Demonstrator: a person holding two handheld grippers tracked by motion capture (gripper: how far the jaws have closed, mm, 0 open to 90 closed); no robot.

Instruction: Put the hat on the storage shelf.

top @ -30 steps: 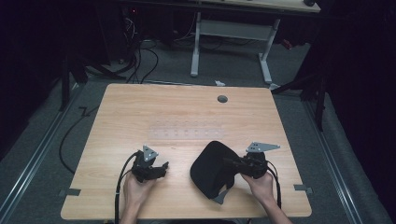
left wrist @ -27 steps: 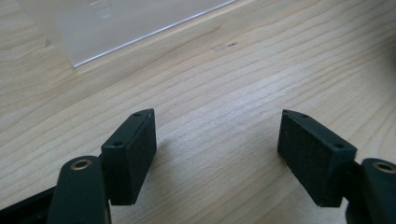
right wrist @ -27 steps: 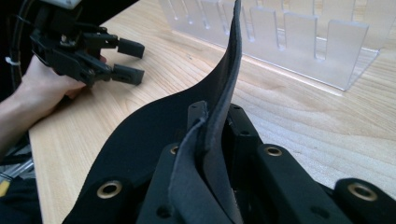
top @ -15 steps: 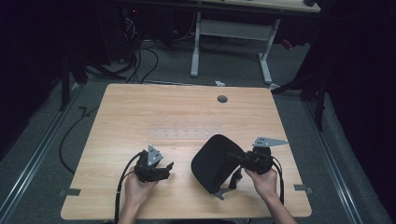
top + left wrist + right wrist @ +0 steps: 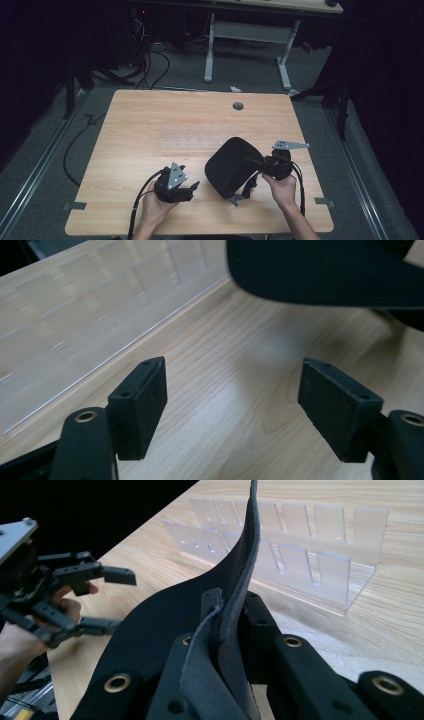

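Gripping a black mouse pad [image 5: 231,166] by one edge, right tool [image 5: 252,162] clamped shut on it; pad lifted on edge over the near-right part of the bench [image 5: 150,120]. Left tool [image 5: 192,189] just beside it, jaws wide, empty. Risks: limp pad folds or slips from the narrow pinch; its far edge catches the clear slotted rack [image 5: 300,545] beyond.

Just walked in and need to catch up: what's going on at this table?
A person works two handheld grippers at a wooden table. The right gripper is shut on the edge of a black fabric pouch, holding it partly off the table. The left gripper is open and empty beside it. A clear slotted rack stands behind.
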